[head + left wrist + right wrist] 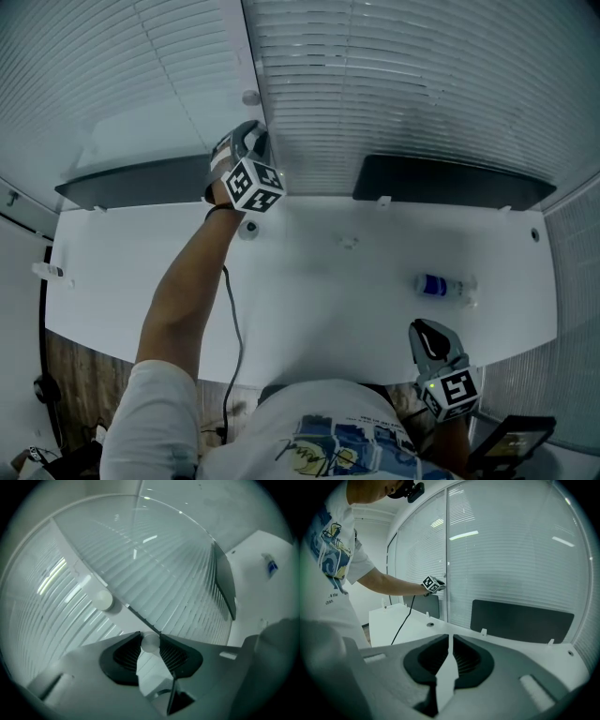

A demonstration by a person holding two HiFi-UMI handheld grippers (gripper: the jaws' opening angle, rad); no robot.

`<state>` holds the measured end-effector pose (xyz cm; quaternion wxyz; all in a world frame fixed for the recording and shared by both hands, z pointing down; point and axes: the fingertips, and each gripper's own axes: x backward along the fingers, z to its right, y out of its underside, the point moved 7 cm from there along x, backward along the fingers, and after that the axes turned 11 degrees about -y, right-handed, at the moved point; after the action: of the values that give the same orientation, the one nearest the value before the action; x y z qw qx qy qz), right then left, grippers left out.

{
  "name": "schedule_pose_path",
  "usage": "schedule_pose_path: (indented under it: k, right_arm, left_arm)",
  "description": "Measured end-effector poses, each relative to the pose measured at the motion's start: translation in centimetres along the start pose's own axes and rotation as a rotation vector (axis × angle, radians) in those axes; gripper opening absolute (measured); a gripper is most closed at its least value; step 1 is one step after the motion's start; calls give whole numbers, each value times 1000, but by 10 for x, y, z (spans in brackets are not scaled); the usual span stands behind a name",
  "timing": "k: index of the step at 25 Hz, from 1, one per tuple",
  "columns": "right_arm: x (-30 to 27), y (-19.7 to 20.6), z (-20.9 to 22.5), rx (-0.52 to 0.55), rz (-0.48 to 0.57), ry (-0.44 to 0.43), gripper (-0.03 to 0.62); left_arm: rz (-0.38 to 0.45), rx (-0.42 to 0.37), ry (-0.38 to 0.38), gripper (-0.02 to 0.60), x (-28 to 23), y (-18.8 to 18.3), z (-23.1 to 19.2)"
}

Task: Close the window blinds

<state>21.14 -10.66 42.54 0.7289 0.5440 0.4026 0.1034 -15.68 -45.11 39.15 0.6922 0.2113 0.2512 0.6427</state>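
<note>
White slatted window blinds cover two panes behind the desk, and also fill the left gripper view. My left gripper is raised to the frame between the two panes. In its own view my left gripper is shut on a small white knob, which ends a thin dark wand slanting up along the slats. A second white knob hangs just above it. My right gripper hangs low at the desk's front right edge, shut with nothing in it.
A white desk stands under the window with two dark panels along its back edge. A plastic bottle lies on its right part. A black cable hangs from my left arm over the front edge.
</note>
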Motion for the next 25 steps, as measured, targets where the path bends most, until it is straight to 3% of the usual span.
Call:
schedule_pose_path:
  k: [7, 10, 19, 23, 25]
  right_arm:
    - [1, -2, 0, 2, -4, 3, 20]
    - [0, -2, 1, -2, -5, 2, 20]
    - [-1, -3, 1, 0, -6, -11, 20]
    - [-2, -3, 2, 3, -7, -12, 20]
    - [-2, -4, 2, 6, -5, -14, 20]
  left_arm:
    - [-102, 530, -3, 126, 1, 3, -11]
    - [-140, 711, -1, 124, 0, 6, -15]
    - [-216, 1098, 74, 124, -4, 15, -17]
    - [-229, 1191, 103, 124, -5, 18, -19]
    - [-228, 1155, 113, 126, -6, 17, -20]
